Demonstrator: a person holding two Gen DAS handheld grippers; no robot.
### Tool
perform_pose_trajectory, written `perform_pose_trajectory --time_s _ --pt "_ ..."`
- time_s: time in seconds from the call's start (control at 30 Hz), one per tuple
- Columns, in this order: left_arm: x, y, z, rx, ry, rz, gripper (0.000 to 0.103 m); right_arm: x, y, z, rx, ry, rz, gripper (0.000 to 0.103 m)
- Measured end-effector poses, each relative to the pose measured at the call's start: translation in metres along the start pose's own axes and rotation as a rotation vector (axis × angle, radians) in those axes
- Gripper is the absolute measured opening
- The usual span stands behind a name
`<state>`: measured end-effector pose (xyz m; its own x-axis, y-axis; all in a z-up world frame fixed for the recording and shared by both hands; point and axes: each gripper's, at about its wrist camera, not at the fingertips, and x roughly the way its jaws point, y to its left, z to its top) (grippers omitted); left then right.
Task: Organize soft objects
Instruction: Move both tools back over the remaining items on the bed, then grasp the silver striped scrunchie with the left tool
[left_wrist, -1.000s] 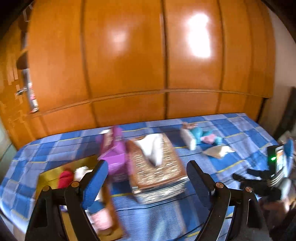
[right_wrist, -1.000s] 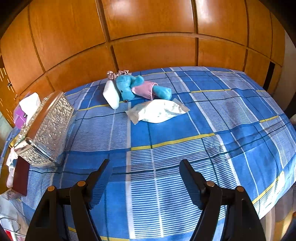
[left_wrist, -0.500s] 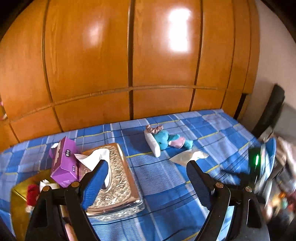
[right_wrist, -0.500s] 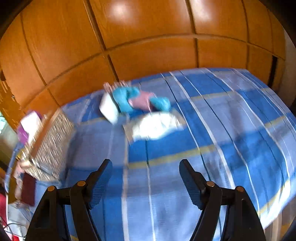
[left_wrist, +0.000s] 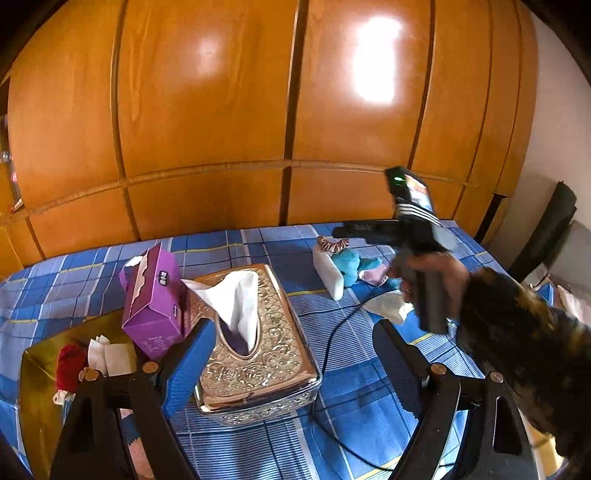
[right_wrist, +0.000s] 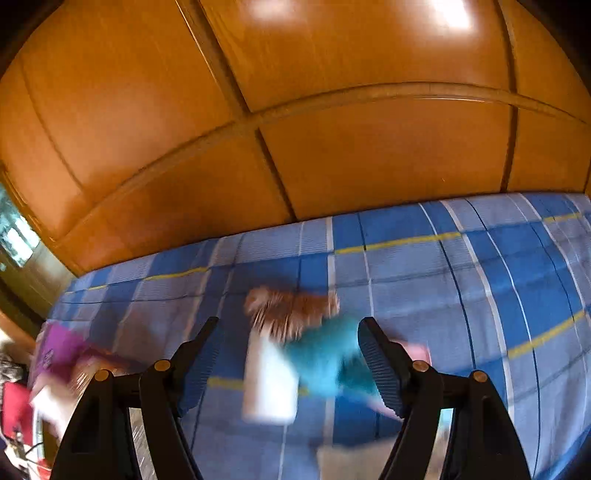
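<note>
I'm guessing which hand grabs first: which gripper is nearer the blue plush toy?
Right. The right gripper hangs open just over the blue plush toy, which sits between its fingers in that view. The left gripper is farther back, behind the tissue box.

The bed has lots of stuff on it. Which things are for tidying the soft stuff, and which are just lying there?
For the job:
blue plush toy
white packet
striped scrunchie
crumpled tissue
right gripper, open, heading for the toy

Just lying about:
silver tissue box
purple box
black cable
left gripper, open
</note>
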<state>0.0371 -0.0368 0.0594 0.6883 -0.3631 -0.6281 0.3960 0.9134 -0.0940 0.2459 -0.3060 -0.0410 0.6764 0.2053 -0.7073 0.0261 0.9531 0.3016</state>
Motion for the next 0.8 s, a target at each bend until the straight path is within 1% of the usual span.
perform_pose_trajectory --time_s 0.1,0.13,0.17,0.2,0.23,0.27,0.3,0.33,0.43,0.5,0.6,0.67,0.7,0.73,0.77,0.8 --pt "0.003 0.006 -0.001 -0.018 0.012 -0.006 0.087 0.026 0.009 0.012 -0.027 0.050 -0.037 0.076" --pt "0.003 0.006 -0.001 -0.021 0.014 -0.006 0.087 0.034 0.013 0.014 -0.043 0.070 -0.035 0.076" --pt "0.005 0.007 -0.001 -0.024 0.018 -0.006 0.087 0.040 0.013 0.014 -0.052 0.091 -0.034 0.068" --pt "0.006 0.008 -0.002 -0.029 0.022 -0.008 0.087 0.046 0.017 0.013 -0.071 0.116 -0.013 0.058" --pt "0.007 0.008 -0.003 -0.033 0.026 -0.009 0.087 0.048 0.022 0.010 -0.104 0.134 0.013 0.031" --pt "0.008 0.008 -0.003 -0.035 0.028 -0.010 0.087 0.049 0.027 0.006 -0.139 0.146 0.018 0.022" --pt "0.008 0.009 -0.004 -0.038 0.029 -0.010 0.087 0.046 0.033 0.001 -0.183 0.147 0.018 0.019" --pt "0.009 0.009 -0.005 -0.041 0.031 -0.010 0.087 0.042 0.039 -0.007 -0.224 0.156 0.036 0.008" --pt "0.009 0.009 -0.008 -0.051 0.034 -0.011 0.087 0.029 0.047 -0.028 -0.287 0.195 0.103 0.006" --pt "0.009 0.006 -0.010 -0.050 0.036 -0.016 0.087 0.018 0.050 -0.048 -0.319 0.236 0.144 0.006" --pt "0.008 0.001 -0.011 -0.029 0.034 -0.017 0.087 0.001 0.050 -0.077 -0.350 0.271 0.159 0.006" --pt "0.008 -0.004 -0.008 -0.020 0.036 -0.014 0.087 -0.012 0.043 -0.091 -0.322 0.276 0.174 0.007" --pt "0.008 -0.006 -0.005 -0.015 0.029 -0.013 0.087 -0.020 0.039 -0.098 -0.299 0.270 0.181 0.009" --pt "0.007 -0.008 -0.003 -0.008 0.023 -0.012 0.087 -0.026 0.037 -0.103 -0.287 0.256 0.182 0.019" --pt "0.008 -0.012 0.002 0.004 0.023 -0.002 0.087 -0.033 0.033 -0.108 -0.268 0.245 0.184 0.027" --pt "0.010 -0.016 0.005 0.011 0.024 0.006 0.087 -0.039 0.027 -0.113 -0.230 0.238 0.183 0.030"
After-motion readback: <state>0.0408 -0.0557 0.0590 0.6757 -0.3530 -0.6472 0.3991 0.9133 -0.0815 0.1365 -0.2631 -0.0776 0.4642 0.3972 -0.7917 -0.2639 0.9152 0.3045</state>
